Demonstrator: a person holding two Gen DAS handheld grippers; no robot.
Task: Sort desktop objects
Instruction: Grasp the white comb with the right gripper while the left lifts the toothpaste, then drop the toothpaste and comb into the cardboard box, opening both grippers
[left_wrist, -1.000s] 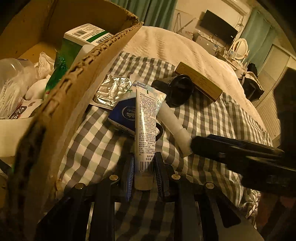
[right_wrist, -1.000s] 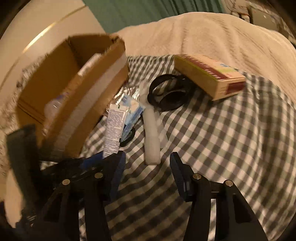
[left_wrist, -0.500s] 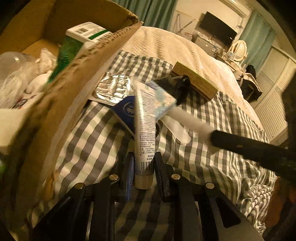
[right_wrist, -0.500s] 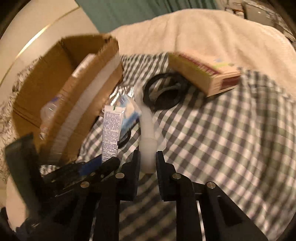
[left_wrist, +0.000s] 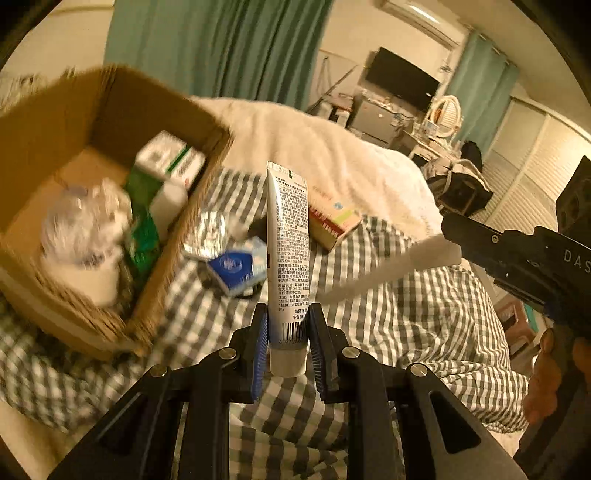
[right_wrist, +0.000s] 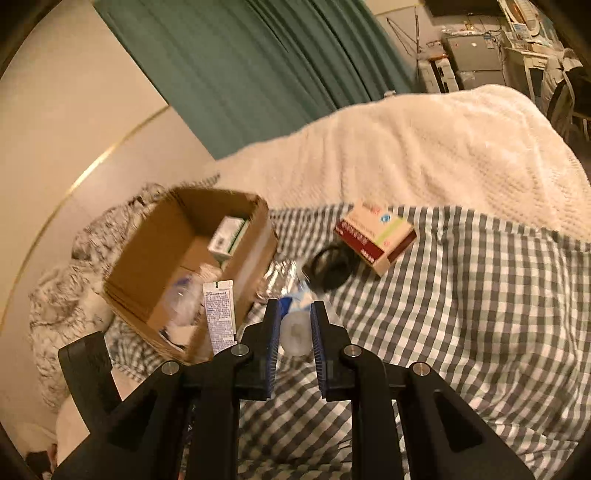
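My left gripper (left_wrist: 285, 334) is shut on a white tube with printed text (left_wrist: 288, 254) and holds it upright above the checked cloth; the tube also shows in the right wrist view (right_wrist: 220, 314). My right gripper (right_wrist: 294, 330) is shut on a white stick-shaped tube (right_wrist: 295, 332), seen end-on; in the left wrist view that tube (left_wrist: 384, 267) juts left from the right gripper (left_wrist: 452, 240). An open cardboard box (left_wrist: 110, 206) with cartons and a crumpled bag stands at the left, also in the right wrist view (right_wrist: 192, 266).
On the checked cloth (right_wrist: 461, 295) lie a foil blister pack (left_wrist: 207, 236), a blue packet (left_wrist: 236, 269), a black ring-shaped object (right_wrist: 330, 269) and a red-and-tan box (right_wrist: 375, 236). A cream blanket (right_wrist: 424, 147) lies beyond. A hand (left_wrist: 550, 376) holds the right gripper.
The right gripper closed on the white stick-shaped tube and lifted it. Both grippers have risen well above the cloth with their tubes, so the box and cloth now look farther away.
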